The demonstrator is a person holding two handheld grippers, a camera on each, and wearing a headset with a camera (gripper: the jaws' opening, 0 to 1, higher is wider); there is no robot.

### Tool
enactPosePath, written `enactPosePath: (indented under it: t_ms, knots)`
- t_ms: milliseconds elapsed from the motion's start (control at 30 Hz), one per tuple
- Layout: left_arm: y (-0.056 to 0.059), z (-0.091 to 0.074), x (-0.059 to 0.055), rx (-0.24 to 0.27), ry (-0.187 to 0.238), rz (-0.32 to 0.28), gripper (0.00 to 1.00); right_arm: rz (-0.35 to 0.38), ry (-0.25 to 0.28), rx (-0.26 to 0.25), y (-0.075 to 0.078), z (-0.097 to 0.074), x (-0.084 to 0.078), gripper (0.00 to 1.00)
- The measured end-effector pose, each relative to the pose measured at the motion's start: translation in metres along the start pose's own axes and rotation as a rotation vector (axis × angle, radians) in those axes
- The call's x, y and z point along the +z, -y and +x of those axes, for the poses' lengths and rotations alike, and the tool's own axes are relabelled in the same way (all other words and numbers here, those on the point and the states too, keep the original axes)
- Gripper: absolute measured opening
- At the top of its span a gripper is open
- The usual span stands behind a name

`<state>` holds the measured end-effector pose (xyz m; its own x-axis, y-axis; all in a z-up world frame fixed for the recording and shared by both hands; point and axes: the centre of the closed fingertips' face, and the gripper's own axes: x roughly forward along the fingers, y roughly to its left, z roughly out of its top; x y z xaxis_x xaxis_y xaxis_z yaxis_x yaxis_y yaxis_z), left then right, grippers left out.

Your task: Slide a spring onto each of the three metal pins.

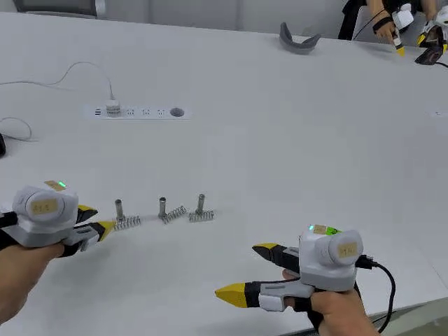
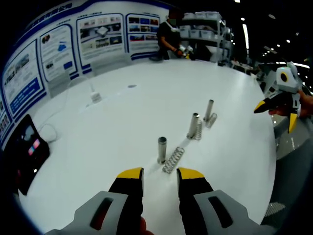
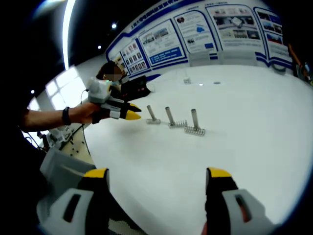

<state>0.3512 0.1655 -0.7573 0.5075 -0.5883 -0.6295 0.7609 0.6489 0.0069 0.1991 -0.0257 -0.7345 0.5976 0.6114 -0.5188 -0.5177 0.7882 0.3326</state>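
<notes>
Three metal pins (image 1: 162,206) stand bare on the white table (image 1: 294,154), a spring (image 1: 173,214) lying flat at the foot of each; none is on a pin yet. The left gripper (image 1: 99,218), jaws slightly parted and holding nothing, points at the leftmost spring (image 2: 173,159), just short of it. The right gripper (image 1: 243,271) hangs well apart, jaws spread wide. All three springs are left to fit.
</notes>
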Motion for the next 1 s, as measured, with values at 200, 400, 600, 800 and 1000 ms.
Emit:
enactPosePath:
  t_ms: [200, 400, 600, 800, 1000]
  knots:
    - [-0.003, -0.009, -0.005, 0.003, 0.003, -0.002, 0.33, 0.000, 0.002, -0.004, 0.000, -0.001, 0.001, 0.82]
    - [-0.005, -0.019, -0.003, 0.005, 0.020, -0.014, 0.38, 0.001, 0.001, -0.007, 0.000, -0.004, 0.002, 0.82]
    - [-0.006, -0.026, 0.002, 0.002, 0.033, -0.023, 0.45, 0.001, 0.001, -0.009, 0.000, -0.005, 0.002, 0.82]
    - [-0.005, -0.033, 0.004, -0.007, 0.040, -0.018, 0.51, 0.004, 0.007, -0.008, -0.001, -0.004, 0.003, 0.82]
    - [-0.002, -0.037, 0.003, -0.027, 0.051, -0.038, 0.59, 0.002, 0.004, -0.004, -0.002, -0.005, 0.003, 0.82]
